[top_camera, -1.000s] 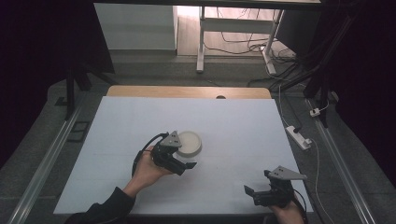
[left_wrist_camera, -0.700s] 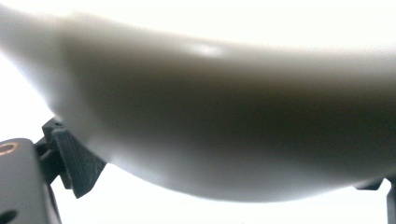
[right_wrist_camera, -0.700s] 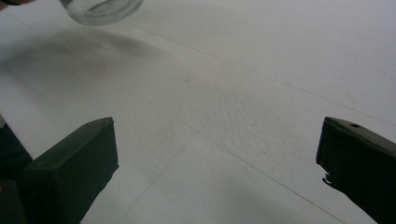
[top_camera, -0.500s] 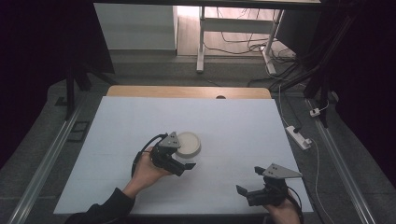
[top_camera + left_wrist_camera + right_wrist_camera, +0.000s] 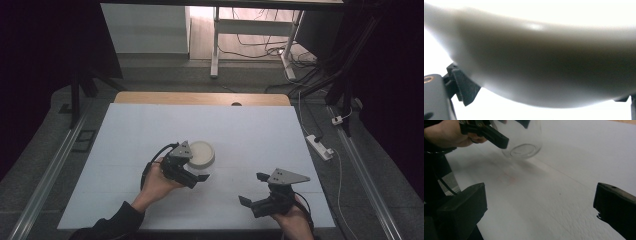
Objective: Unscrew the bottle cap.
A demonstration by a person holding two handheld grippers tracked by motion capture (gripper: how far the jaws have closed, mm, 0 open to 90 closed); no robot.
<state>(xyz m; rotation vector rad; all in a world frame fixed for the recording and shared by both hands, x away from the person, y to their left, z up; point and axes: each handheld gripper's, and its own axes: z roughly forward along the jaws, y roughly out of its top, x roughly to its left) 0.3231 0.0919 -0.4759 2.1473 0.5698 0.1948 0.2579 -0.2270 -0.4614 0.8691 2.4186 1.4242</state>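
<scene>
A clear glass jar (image 5: 522,143) with a cream lid (image 5: 201,153) is left of the table's middle. My left gripper (image 5: 196,165) has its jaws on either side of the jar just under the lid and is shut on it. In the left gripper view the lid's rim (image 5: 544,62) is very close and blurred, with one black finger (image 5: 462,86) at its left. The left gripper (image 5: 506,131) and the hand that holds it also appear in the right gripper view. My right gripper (image 5: 253,188) is open near the front right of the table, pointing left toward the jar, with nothing between its fingers (image 5: 461,207).
The white table top (image 5: 250,130) has a wooden strip (image 5: 200,98) along its far edge. A white power strip (image 5: 319,146) lies on the floor off the right edge. Metal rails run along both sides.
My right gripper has shifted a little to the left along the front of the table and turned toward the jar. The left gripper and jar have stayed in place.
</scene>
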